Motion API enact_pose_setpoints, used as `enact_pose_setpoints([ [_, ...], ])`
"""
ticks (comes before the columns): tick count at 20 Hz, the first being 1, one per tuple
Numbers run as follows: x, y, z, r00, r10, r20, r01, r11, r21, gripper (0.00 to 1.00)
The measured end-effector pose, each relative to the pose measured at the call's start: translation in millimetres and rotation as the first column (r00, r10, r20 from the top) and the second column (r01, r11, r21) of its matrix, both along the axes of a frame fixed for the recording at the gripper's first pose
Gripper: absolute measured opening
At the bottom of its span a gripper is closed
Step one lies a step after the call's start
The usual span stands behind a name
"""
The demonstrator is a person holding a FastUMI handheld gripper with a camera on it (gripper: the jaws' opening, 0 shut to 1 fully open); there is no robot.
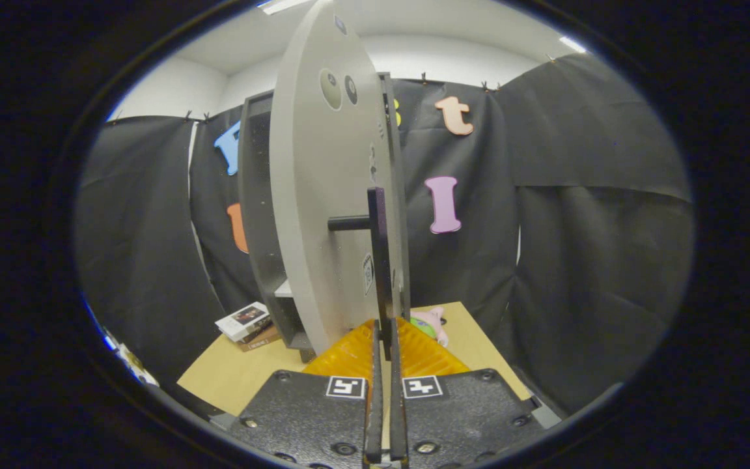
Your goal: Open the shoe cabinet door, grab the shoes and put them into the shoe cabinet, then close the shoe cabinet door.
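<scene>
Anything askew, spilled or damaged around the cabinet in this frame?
Nothing looks damaged or spilled. The gripper is shut on the handle of the shoe cabinet door, which stands swung open. Only a stack of books beside the cabinet sits slightly fanned.

Light wooden table point(232, 378): w/ grey shoe cabinet point(264, 260), stacked books point(245, 322), pink-green plush toy point(431, 322).

books point(245, 322) stacked on table point(232, 374) | plush toy point(432, 322) (partly hidden)
</scene>
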State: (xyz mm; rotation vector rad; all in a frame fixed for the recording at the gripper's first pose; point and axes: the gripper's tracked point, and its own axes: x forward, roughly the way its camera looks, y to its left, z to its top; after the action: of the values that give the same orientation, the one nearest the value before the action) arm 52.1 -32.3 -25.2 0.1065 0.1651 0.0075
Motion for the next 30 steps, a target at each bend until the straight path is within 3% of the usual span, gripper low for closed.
enact_pose_setpoints([
  [10, 9, -74, 3, 0.992, -0.126, -0.002, 0.126, 0.992, -0.020, 0.05],
  [18, 9, -77, 3, 0.994, -0.110, -0.006, 0.110, 0.994, -0.011, 0.06],
  [26, -33, -92, -16, 0.982, -0.189, -0.023, 0.188, 0.980, -0.064, 0.09],
  [27, -41, -88, -23, 0.982, -0.187, -0.031, 0.185, 0.981, -0.057, 0.09],
  [30, -59, -69, -45, 0.983, -0.173, -0.067, 0.171, 0.985, -0.037, 0.28],
])
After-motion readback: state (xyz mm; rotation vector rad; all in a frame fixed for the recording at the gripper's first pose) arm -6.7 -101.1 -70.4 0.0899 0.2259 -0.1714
